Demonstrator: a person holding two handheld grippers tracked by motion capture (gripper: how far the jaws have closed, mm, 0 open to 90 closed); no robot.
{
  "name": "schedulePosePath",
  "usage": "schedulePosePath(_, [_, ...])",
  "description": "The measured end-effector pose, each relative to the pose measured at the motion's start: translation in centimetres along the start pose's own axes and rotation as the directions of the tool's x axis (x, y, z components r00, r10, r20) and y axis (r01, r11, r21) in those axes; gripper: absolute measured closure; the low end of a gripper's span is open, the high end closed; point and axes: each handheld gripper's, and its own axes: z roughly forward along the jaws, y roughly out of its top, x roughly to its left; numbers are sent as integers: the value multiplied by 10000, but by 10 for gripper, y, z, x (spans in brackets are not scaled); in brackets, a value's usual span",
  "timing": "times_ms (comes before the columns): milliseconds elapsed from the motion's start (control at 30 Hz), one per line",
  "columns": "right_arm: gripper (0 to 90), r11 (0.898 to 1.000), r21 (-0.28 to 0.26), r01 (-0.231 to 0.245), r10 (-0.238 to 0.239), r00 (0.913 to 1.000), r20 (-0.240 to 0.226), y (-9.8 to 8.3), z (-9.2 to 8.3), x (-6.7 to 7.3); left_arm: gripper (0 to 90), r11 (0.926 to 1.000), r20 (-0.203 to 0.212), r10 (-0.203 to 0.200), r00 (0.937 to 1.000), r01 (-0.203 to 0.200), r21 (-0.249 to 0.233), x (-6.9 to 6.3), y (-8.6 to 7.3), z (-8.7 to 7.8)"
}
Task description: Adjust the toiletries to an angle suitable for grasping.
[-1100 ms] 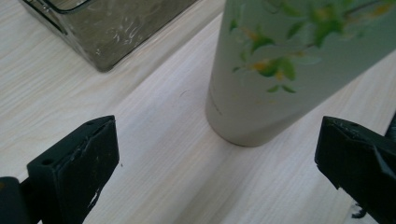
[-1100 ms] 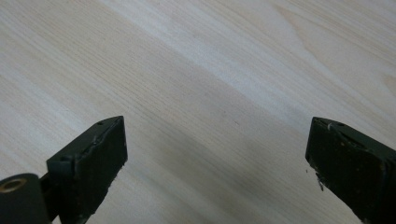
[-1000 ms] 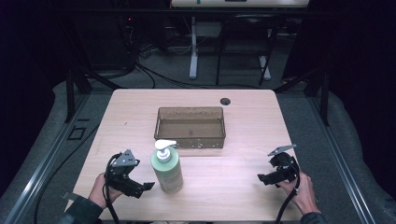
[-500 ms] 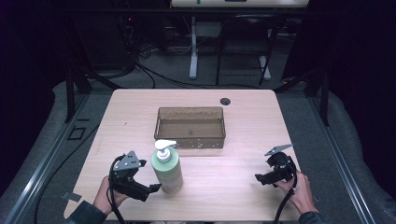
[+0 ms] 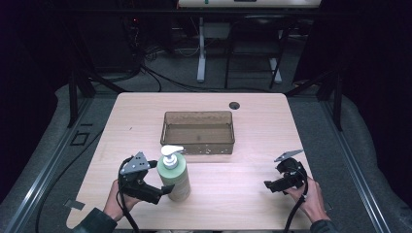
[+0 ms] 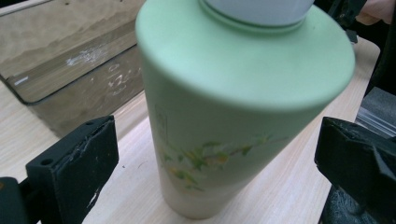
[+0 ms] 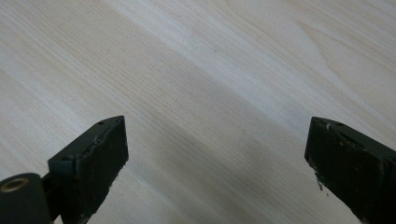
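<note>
Now spread wide: left gripper (image 5: pixel 163 191) at the table's (image 5: pixel 243 194) near-left part, jaws flanking the green pump bottle (image 5: pixel 174 174) with a gap on each side, not touching it. Bottle upright, just in front of the brown tray (image 5: pixel 198 132). Right gripper (image 5: pixel 272 185) likewise wide open over bare wood, holding nothing.

High view looks forward and down on the whole counter (image 5: pixel 252 194); left gripper view sits close against the green bottle (image 6: pixel 233 116), shared with it; right gripper view faces bare wood, near.
</note>
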Motion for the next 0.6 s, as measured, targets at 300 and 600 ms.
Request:
schedulePosePath(300, [57,10000,4,31,-31,9999,-141,3,2,2,1,9996,-166,220,9996,-223,-153,-4,8,9])
schedulePosePath(600, [60,10000,-22,20,-20,10000,-86,2,1,0,111,9978,-208,604,9980,-609,-248,-7,13,15])
